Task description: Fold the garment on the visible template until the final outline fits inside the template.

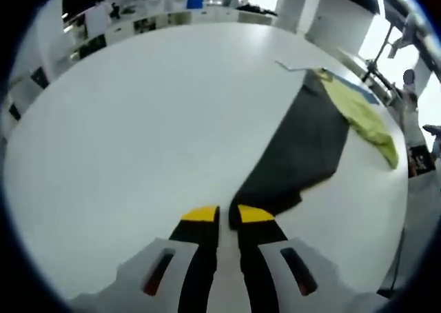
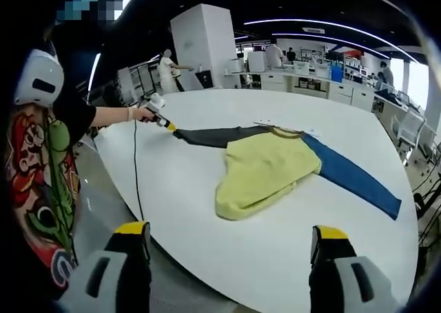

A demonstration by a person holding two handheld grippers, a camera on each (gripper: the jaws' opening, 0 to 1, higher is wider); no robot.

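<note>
L fingers: L gripper (image 1: 229, 215) nearly closed, yellow tips (image 1: 201, 213) w/ a thin gap, at the cuff end of the dark sleeve (image 1: 303, 144); can't tell if cloth is pinched or just touched. Same gripper seen from R gripper view (image 2: 167, 125), held by the person's hand (image 2: 141, 113) at the sleeve tip
R fingers: R gripper (image 2: 231, 238) spread wide, holding nothing, hanging off the near desk edge, well apart from the garment
Garment: long-sleeve top, yellow body (image 2: 265, 172), dark sleeve (image 2: 213, 136) stretched toward L gripper, blue sleeve (image 2: 351, 175) laid out the other way; lies on the white round desk (image 2: 207, 244)
Body state: yellow part looks bunched/partly doubled over, hem edge rumpled toward R gripper
Template: pale thin sheet edge (image 1: 293, 66) peeks out by the collar in L gripper view; can't tell its full outline, mostly under the cloth
Done so far: judged little – garment is on the desk, sleeves both out full length, outline much wider than any folded shape
Left to do: prob. bring dark sleeve in over body, then blue sleeve, then fold body down & check fit inside template
Step now: looks like start of 1st sleeve fold, L side
Risk: dragging sleeve may shift the whole top off the template
Around: person at desk's side in a printed shirt (image 2: 41, 168); office desks & people far behind
</note>
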